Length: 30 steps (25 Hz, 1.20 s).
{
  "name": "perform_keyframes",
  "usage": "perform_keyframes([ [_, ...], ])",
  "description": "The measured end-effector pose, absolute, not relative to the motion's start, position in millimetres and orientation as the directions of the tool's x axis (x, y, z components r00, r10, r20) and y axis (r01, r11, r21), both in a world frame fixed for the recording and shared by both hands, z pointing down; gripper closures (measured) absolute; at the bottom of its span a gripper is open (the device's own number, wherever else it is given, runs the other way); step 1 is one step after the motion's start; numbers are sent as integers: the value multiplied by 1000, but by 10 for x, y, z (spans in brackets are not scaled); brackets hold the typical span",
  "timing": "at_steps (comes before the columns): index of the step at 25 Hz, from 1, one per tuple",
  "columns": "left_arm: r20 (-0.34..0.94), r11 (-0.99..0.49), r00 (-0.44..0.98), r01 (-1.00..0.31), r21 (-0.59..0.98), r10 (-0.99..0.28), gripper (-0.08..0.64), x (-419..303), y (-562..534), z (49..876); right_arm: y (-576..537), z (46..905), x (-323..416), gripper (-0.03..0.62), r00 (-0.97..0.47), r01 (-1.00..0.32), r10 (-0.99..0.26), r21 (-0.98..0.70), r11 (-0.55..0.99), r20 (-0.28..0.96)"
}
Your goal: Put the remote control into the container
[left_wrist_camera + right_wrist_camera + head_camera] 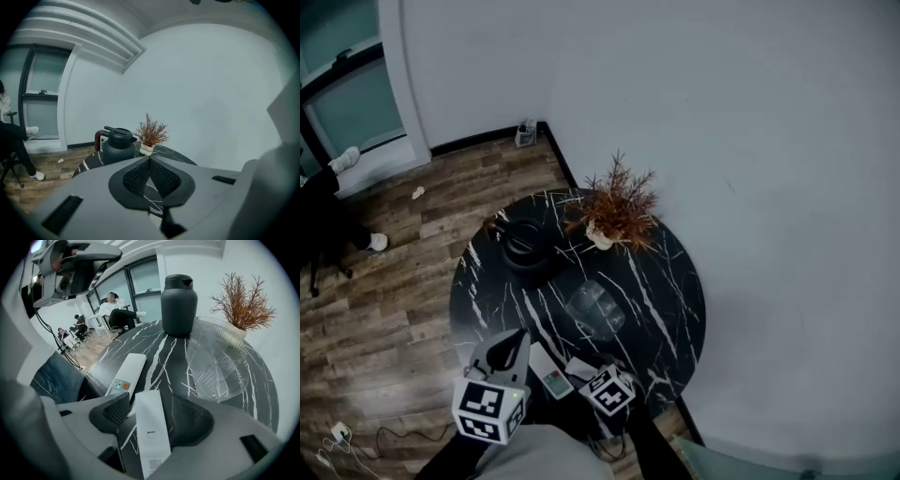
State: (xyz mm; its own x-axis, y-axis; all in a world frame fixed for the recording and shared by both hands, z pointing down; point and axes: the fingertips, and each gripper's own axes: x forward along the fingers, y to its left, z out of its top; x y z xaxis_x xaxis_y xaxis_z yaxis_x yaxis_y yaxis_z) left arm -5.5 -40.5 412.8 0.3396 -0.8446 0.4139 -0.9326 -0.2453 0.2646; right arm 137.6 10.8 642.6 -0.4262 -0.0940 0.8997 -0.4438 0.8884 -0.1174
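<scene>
A white remote control lies back side up on the black marble table, between the jaws of my right gripper. The jaws stand open and the pads do not press on it. A second white remote with an orange button lies just ahead to the left. The clear plastic container sits empty ahead to the right, in the head view at the table's middle. My left gripper hovers over the near left of the table, shut on nothing.
A dark kettle and a dried plant in a small vase stand at the table's far side. White walls close in behind and to the right. Wood floor with cables lies left. People sit far off.
</scene>
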Motion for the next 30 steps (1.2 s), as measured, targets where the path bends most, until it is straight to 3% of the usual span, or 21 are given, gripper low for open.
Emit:
perform_keyframes([
  [10, 436, -199, 292, -949, 246, -852, 552, -245, -419, 4212, 143, 6660, 1286, 333, -352, -342, -39, -89, 936, 935],
  [30, 440, -190, 293, -946, 264, -849, 552, -324, -446, 4255, 134, 6853, 1260, 337, -253, -383, -48, -55, 922, 966],
])
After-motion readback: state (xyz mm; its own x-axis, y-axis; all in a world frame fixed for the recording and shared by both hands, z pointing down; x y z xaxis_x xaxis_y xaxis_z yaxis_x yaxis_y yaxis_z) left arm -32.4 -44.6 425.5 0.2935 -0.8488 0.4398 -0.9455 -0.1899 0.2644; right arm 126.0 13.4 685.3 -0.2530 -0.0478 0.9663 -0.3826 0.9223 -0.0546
